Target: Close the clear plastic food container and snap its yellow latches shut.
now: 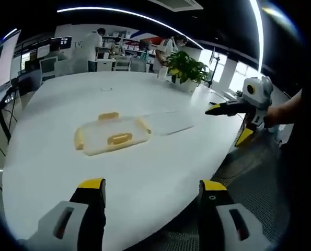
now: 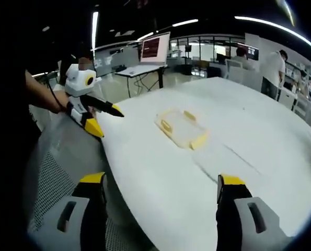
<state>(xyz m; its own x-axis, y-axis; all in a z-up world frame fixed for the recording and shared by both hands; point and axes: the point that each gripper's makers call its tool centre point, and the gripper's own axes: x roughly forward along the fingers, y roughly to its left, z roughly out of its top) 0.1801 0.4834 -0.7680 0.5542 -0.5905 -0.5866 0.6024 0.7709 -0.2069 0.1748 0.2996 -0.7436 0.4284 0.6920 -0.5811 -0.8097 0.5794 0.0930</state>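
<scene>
Clear, glossy plastic container (image 1: pixel 113 135) with yellow latches (image 1: pixel 119 138) is sitting on the smooth, matt white bench (image 1: pixel 145 178).

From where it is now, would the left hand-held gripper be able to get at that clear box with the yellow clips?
Probably yes. The left hand-held gripper is open and faces the clear container across bare white table. Nothing lies between them; it only needs to move forward.
</scene>
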